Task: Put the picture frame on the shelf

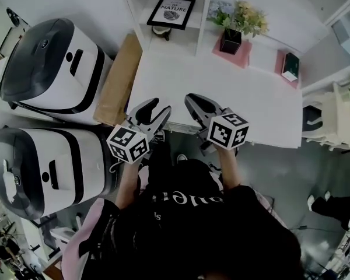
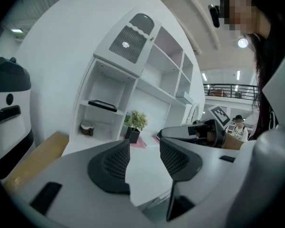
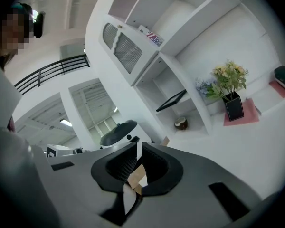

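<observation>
Picture frame (image 1: 171, 11), black-edged with a white print, is already in the shelf (image 1: 202, 22), on the upper board of the left-hand compartment; whether it lies flat or leans back I cannot tell. On the board below it sits a small round brown bowl (image 1: 160, 31). One compartment to the right, a potted plant (image 1: 233, 32) stands on a pink mat (image 1: 242, 56), and further right a small dark box (image 1: 290, 66) rests on a second pink mat. Both tools hang over the near edge of the white table (image 1: 245, 98), side by side, well apart from the frame and pointing towards the shelf. Left gripper (image 1: 161, 106) is released: its own view shows the two ribbed pads standing apart with only bare table top between them. Right gripper (image 1: 191, 100) is clenched, its pads drawn together at the tips with nothing caught between them. A brown cardboard box (image 1: 120, 77) lies along the table's left side, and two white-and-black machines (image 1: 52, 69) stand beside it
</observation>
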A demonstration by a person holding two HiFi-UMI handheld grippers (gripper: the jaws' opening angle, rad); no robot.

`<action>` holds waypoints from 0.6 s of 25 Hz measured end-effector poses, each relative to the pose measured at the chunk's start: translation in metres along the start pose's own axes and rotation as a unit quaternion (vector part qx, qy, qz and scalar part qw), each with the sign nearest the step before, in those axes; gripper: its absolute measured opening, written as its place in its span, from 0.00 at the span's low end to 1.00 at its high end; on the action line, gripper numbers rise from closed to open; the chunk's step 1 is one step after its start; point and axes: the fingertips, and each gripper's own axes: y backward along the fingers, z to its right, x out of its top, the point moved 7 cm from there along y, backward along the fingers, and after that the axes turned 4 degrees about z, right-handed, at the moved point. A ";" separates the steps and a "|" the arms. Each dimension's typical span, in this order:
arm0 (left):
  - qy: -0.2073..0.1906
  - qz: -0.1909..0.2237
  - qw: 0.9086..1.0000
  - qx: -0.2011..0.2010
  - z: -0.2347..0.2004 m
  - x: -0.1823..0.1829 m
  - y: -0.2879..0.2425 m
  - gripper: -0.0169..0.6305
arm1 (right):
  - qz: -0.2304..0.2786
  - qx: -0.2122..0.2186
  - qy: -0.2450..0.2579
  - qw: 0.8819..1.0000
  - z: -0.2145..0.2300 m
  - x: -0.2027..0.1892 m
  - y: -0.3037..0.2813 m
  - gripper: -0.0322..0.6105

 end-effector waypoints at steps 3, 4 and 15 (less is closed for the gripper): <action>0.003 -0.003 1.000 0.011 0.017 -0.012 0.013 0.34 | -0.012 0.011 0.000 1.000 -0.003 -0.015 0.015 0.15; 0.002 -0.005 1.000 0.013 0.023 -0.014 0.017 0.34 | -0.015 0.013 0.000 1.000 -0.004 -0.020 0.019 0.15; -0.003 0.006 1.000 0.009 0.056 -0.017 0.055 0.34 | -0.015 0.026 0.003 1.000 -0.039 -0.044 0.044 0.15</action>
